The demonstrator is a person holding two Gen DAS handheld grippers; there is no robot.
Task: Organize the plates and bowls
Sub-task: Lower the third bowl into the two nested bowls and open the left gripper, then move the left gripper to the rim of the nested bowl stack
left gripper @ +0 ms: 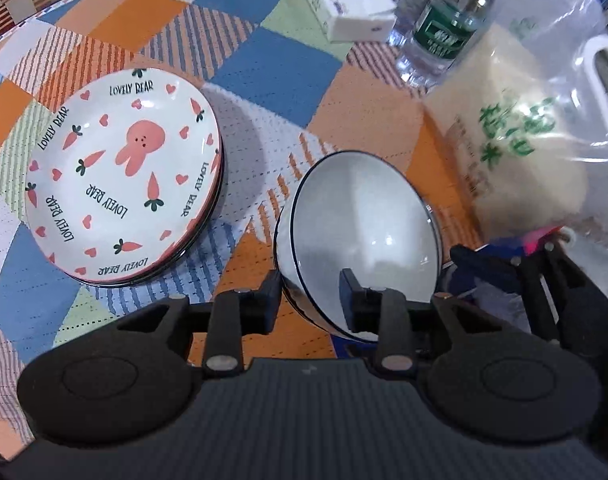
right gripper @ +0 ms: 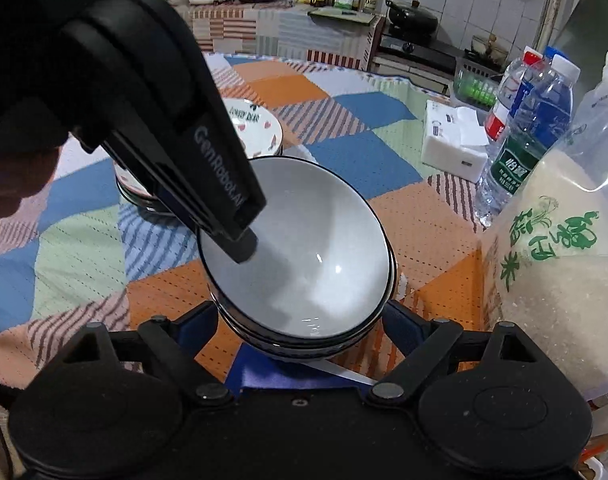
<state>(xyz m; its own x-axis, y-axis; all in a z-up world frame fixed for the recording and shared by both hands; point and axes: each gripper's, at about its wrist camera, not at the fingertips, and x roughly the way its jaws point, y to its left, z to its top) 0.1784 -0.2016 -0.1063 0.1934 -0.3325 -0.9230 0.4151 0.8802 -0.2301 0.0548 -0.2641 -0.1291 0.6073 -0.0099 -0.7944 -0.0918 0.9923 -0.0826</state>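
table (left gripper: 264, 32), patchwork cloth, beneath both grippers | plates (left gripper: 124, 176), stacked, left of left gripper | bowls (right gripper: 304, 240), nested stack between right gripper (right gripper: 300, 328) jaws, spread wide, pads apparently clear | left gripper (left gripper: 309, 292) straddles top bowl rim, loosened | step: nesting bowl, seemingly seated | next: withdraw left gripper upward

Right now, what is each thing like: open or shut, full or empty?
Bowls: nested in a stack, empty.
Plates: stacked, empty.
Left gripper: open, straddling the top bowl's rim.
Right gripper: wide around the bowls, grip unclear.
Water bottles: upright, capped.
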